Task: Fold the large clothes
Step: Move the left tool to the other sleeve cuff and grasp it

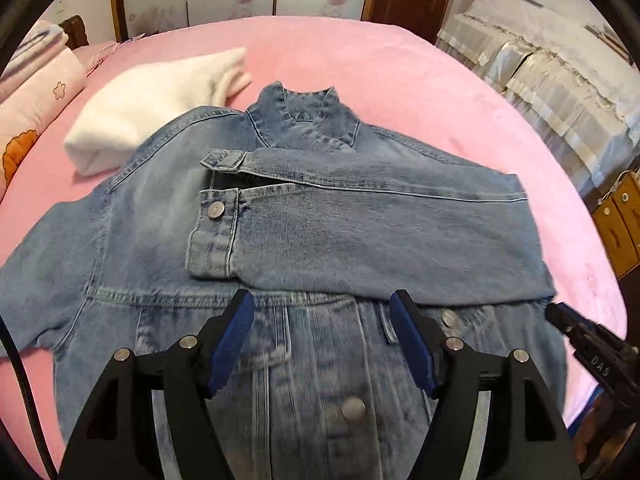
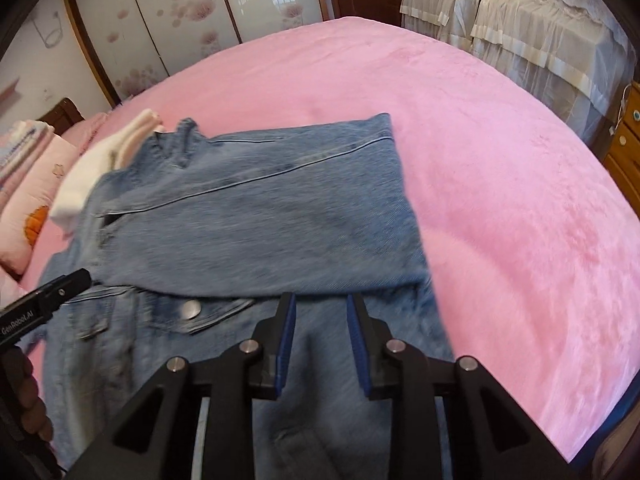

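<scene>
A blue denim jacket (image 1: 168,216) lies front-up on the pink bed (image 1: 400,80), collar at the far side. Its right sleeve (image 1: 360,236) is folded across the chest, cuff with a metal button pointing left. My left gripper (image 1: 322,304) is open and empty, hovering over the jacket's button placket just below the folded sleeve. My right gripper (image 2: 321,304) is open and empty, hovering over the jacket's right side (image 2: 248,216) near the sleeve's lower edge. Each gripper's tip shows in the other's view: the right one (image 1: 560,316), the left one (image 2: 76,280).
A folded white garment (image 1: 152,108) lies on the bed beyond the jacket's left shoulder. Pink patterned pillows (image 1: 36,92) sit at the far left. A lace-covered piece of furniture (image 1: 552,72) and wooden drawers (image 1: 620,220) stand to the right of the bed.
</scene>
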